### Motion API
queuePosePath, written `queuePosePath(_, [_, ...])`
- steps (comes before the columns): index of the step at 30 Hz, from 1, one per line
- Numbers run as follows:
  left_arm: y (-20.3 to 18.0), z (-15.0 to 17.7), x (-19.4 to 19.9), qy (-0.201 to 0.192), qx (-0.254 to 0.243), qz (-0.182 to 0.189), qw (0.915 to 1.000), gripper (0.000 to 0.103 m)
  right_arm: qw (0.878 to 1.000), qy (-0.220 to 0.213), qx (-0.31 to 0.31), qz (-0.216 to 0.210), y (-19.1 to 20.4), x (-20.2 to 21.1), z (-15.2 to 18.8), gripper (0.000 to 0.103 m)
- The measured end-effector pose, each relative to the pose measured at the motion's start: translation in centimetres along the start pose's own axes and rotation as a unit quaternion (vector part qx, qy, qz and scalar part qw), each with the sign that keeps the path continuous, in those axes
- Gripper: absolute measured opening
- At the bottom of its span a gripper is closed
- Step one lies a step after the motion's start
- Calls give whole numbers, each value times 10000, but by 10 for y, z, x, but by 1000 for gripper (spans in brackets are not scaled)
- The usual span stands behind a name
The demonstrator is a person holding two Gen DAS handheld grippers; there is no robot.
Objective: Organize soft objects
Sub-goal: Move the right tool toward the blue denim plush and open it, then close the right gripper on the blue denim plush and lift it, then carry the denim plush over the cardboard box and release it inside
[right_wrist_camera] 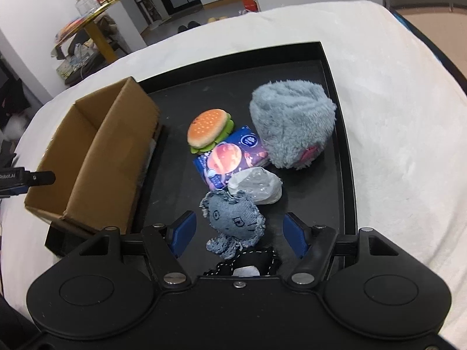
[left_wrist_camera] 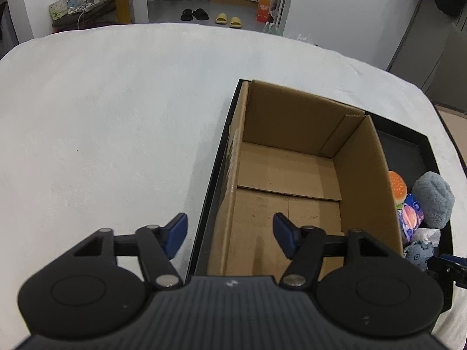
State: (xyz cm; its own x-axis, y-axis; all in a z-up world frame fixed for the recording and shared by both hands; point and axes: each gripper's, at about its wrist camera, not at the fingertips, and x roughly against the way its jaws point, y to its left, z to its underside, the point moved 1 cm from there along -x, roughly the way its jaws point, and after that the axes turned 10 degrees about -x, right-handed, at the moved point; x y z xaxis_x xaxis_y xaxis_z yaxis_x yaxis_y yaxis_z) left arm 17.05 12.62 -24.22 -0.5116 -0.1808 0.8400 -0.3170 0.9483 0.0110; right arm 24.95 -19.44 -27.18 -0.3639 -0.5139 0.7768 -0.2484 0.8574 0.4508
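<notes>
At the far left lies the white cloth-covered table [left_wrist_camera: 102,116]; I see nothing on that side of it. My left gripper [left_wrist_camera: 230,234] hovers over the near left wall of the cardboard box [left_wrist_camera: 292,175], fingers spread wide and holding nothing. The box stands open inside the left part of the black tray [right_wrist_camera: 335,93], and its floor is bare: no soft object has been deposited yet, so I judge the task to be at its first pick.

To the right of the box, the soft objects lie clustered on the tray floor. In order: a plush burger [right_wrist_camera: 208,129], touching a purple tissue pack [right_wrist_camera: 230,157] printed with a planet; a crumpled clear wrapper [right_wrist_camera: 256,185] resting against the pack's near edge; and a large grey-blue furry plush [right_wrist_camera: 292,125] at the right, touching the pack.

Nearest to me is a denim doll [right_wrist_camera: 233,223], and below it a black stitched item [right_wrist_camera: 248,265], partly hidden by the gripper body. My right gripper [right_wrist_camera: 239,234] is released, its blue pads flanking the doll with clearance on both sides; no contact is visible.

Next move, as I judge it: lower the right gripper, close on the doll's head, lift clear of the wrapper, then carry left across the box wall and release.
</notes>
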Motion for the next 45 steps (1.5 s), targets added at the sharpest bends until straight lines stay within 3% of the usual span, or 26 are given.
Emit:
queuePosePath(8, [-1, 2, -12, 77, 6, -56, 10000, 44, 9998, 110, -131, -64, -8, -16, 1, 65])
queuePosePath(11, [1, 4, -16, 127, 117, -30, 9998, 34, 9998, 88, -144, -143, -7, -19, 2, 63])
queuePosePath(13, [0, 5, -18, 152, 144, 12, 9998, 26, 9997, 113, -125, -170, -5, -22, 2, 51])
queuePosePath(15, [0, 6, -18, 145, 150, 4, 9998, 20, 9994, 216, -190, -216, -5, -26, 2, 27])
queuePosePath(17, [2, 7, -17, 130, 172, -16, 9998, 14, 9990, 175, -237, -331, -4, -22, 3, 19])
queuePosePath(30, [6, 8, -12, 39, 73, -1, 10000, 13, 9972, -320, -179, -649, 19, 10, -9, 16])
queuePosePath(45, [20, 8, -10, 120, 127, 350, 9992, 13, 9927, -650, -24, -1018, 65, 27, -31, 16])
